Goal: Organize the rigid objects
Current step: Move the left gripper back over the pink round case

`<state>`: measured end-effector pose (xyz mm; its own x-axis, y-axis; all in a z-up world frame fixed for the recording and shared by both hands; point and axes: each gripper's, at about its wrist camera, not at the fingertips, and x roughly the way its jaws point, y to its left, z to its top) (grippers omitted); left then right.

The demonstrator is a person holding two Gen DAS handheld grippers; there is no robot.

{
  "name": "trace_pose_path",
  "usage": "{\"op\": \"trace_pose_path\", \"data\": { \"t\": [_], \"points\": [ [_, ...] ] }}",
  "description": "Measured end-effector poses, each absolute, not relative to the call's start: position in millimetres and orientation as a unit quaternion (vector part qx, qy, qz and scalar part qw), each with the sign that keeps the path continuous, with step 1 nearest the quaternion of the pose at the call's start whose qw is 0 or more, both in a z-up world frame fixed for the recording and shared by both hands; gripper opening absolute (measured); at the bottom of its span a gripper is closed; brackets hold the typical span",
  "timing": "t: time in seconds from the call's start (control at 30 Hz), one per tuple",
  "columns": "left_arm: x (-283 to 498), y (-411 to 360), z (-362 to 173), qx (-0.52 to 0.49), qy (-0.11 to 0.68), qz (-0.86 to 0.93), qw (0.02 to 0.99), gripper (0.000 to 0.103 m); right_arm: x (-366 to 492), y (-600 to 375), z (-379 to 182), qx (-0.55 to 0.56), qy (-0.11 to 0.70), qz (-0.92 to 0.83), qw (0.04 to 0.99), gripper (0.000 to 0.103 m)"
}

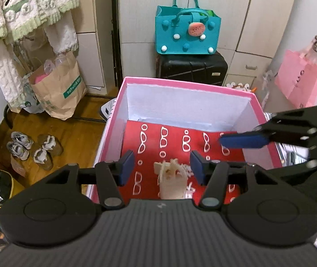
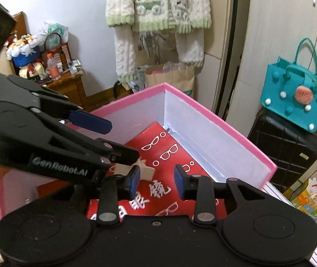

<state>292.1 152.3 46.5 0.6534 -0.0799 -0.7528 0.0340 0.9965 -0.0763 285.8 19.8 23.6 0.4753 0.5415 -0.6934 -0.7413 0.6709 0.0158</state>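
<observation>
Comb: pale wooden comb (image 1: 172,179) lying in the pink box (image 1: 188,84), on the red glasses-print bag (image 1: 174,142) that covers the floor of it.
Left tongs: left gripper (image 1: 161,168) hovers right over the comb, pads parted with daylight on both sides, nothing pinched between them.
Right tongs: right gripper (image 2: 156,179) is parted too, narrower than the left, and empty; only red bag shows through the gap.
Who's nearer: left, clearly. In the left wrist view the comb sits dead centre between the pads, just below and ahead of them. In the right wrist view the comb (image 2: 144,169) peeks out left of the right gripper's left pad, half hidden under the left gripper (image 2: 116,141).
Long axis: looks to run roughly along the left gripper's pointing line, teeth towards the far wall, solid back towards the camera; the teeth are blurred, so that's a judgement.
Key relation: the pads stand either side of the comb's narrow width, so a straight drop and squeeze would catch it across the short side.
Step, as I read it: comb is in the box with both tongs loose, so this looks like a release or a regrip; I cannot tell which.
Risk: two grippers crowd one corner of the box.
</observation>
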Motion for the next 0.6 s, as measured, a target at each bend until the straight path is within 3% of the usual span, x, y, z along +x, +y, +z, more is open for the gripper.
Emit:
{"op": "trace_pose_path", "data": {
  "t": [0.6],
  "points": [
    [197, 98, 97, 0.031, 0.384, -0.094, 0.918, 0.054, 181, -77, 73, -0.116, 0.305, 0.391, 0.861, 0.043]
  ]
}}
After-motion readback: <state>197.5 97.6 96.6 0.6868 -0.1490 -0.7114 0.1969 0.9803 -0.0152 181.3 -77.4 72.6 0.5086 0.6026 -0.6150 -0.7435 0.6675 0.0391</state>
